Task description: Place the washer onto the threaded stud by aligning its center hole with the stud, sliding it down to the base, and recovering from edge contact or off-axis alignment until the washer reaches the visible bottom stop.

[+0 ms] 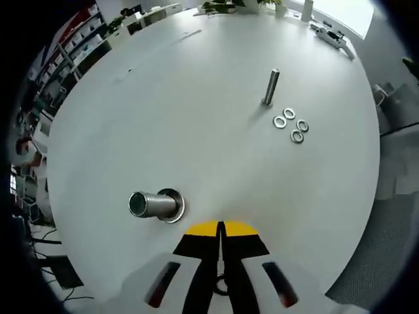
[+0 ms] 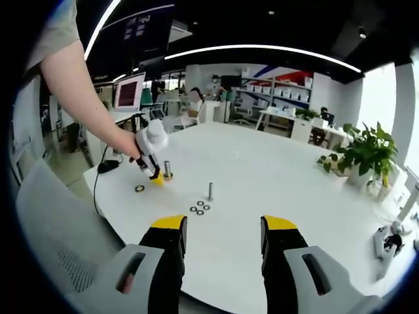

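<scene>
A thin threaded stud stands upright on the white table, with several loose washers lying beside its base. Closer to my left gripper, a thicker metal post rises from a round base. My left gripper is shut just beside that post, its tips low over the table, and nothing shows between them. One more washer lies on the table by that gripper. My right gripper hangs open and empty at the near table edge, well short of the stud.
A person's arm reaches in from the left, holding the left gripper. A potted plant and a white device sit at the table's right side. A grey chair stands at the near left. Desks and shelves fill the room behind.
</scene>
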